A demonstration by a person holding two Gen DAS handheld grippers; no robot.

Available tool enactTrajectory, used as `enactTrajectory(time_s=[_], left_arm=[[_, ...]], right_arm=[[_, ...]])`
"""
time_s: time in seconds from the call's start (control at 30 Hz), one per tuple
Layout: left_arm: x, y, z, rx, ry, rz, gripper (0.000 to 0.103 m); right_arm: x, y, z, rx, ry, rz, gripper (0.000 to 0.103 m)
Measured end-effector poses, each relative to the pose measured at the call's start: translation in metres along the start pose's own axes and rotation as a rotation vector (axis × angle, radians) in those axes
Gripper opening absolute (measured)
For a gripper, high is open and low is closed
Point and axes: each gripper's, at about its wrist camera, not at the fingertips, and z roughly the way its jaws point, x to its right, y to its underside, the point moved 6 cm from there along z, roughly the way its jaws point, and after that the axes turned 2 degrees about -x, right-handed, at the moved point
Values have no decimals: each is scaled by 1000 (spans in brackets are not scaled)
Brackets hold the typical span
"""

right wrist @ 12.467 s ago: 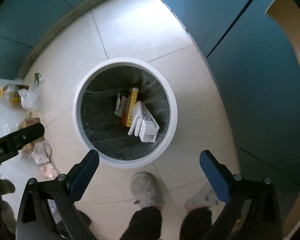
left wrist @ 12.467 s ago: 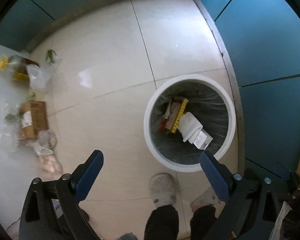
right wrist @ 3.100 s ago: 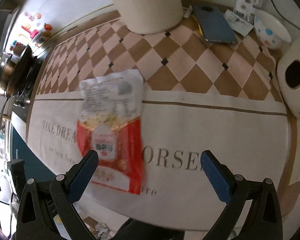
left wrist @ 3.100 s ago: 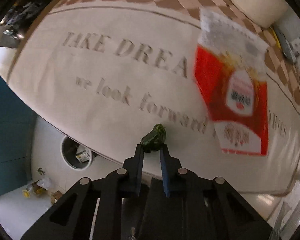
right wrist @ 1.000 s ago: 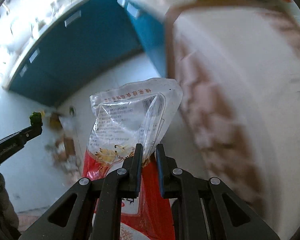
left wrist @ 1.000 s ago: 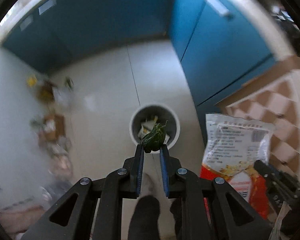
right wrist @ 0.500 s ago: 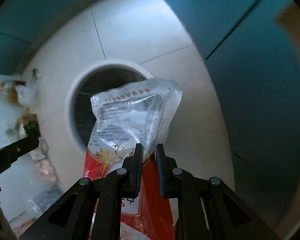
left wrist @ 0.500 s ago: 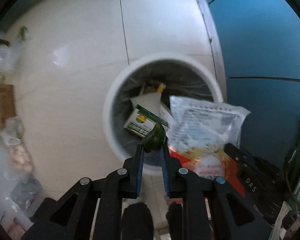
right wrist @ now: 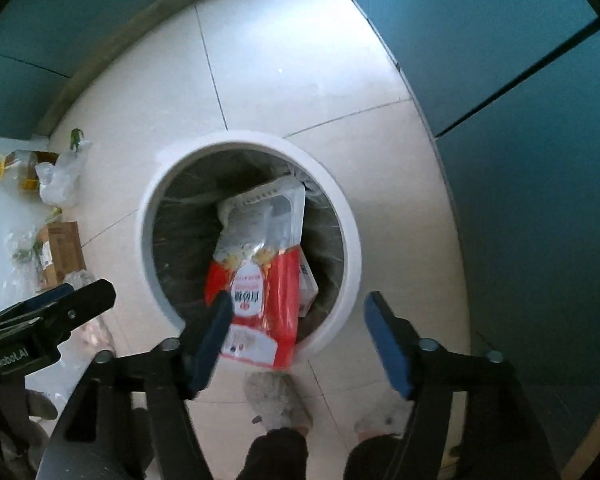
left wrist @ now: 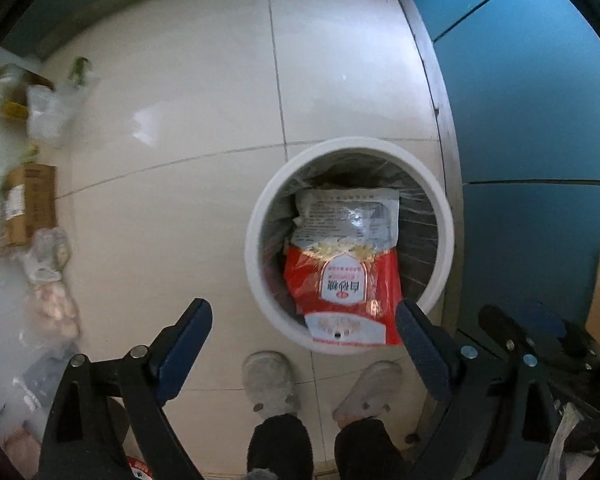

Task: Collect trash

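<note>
**Both jaws empty above the bin, sugar bag lodged on the rim**

The left gripper (left wrist: 302,344) hangs over the floor with its jaws spread wide and nothing between them; the right gripper (right wrist: 298,338) is likewise wide and empty, poised just above the near edge of the white trash bin (right wrist: 350,240). Directly beyond the jaws, a red-and-clear sugar bag (left wrist: 346,268) lies in the bin's mouth, its printed clear end deep inside and its red bottom edge draped over the near rim, above the person's grey slippers (left wrist: 270,382). Under the bag, a white carton (right wrist: 308,284) shows at its side; the rest of the load is hidden, and the bin is lined with a thin plastic bag.

This reads as the drop-off step just finished. The next move probably calls for turning away to look for more trash, perhaps after nudging the bag fully in. Bags and a cardboard box (left wrist: 30,202) sit well apart along the floor's left edge.
</note>
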Motion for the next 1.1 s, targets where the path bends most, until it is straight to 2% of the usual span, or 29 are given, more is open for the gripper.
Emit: enactTrajectory(time_s=[0.03, 0.1, 0.2, 0.33, 0.53, 0.7, 0.83, 0.9, 1.1], left_arm=[[1, 10, -18, 25, -18, -7, 94], [8, 22, -40, 55, -39, -20, 94], [22, 44, -82, 107, -65, -38, 94], [37, 87, -159, 187, -101, -60, 94], [48, 150, -276, 306, -109, -117, 94], [58, 191, -345, 358, -100, -134, 94], [70, 221, -402, 403, -64, -114, 94], [78, 236, -430, 427, -14, -104, 94], [97, 266, -487, 467, 96, -59, 94]], right_arm=[[0, 2, -8, 7, 10, -9, 98], [-3, 15, -38, 32, 41, -42, 102], [0, 34, -80, 47, 66, -83, 102], [1, 71, -150, 72, 71, -141, 102], [3, 118, -287, 181, 58, -214, 102], [5, 154, -396, 258, 20, -260, 102], [5, 184, -480, 305, -17, -297, 102], [6, 201, -525, 331, -33, -312, 102], [5, 249, -624, 398, -117, -322, 102]])
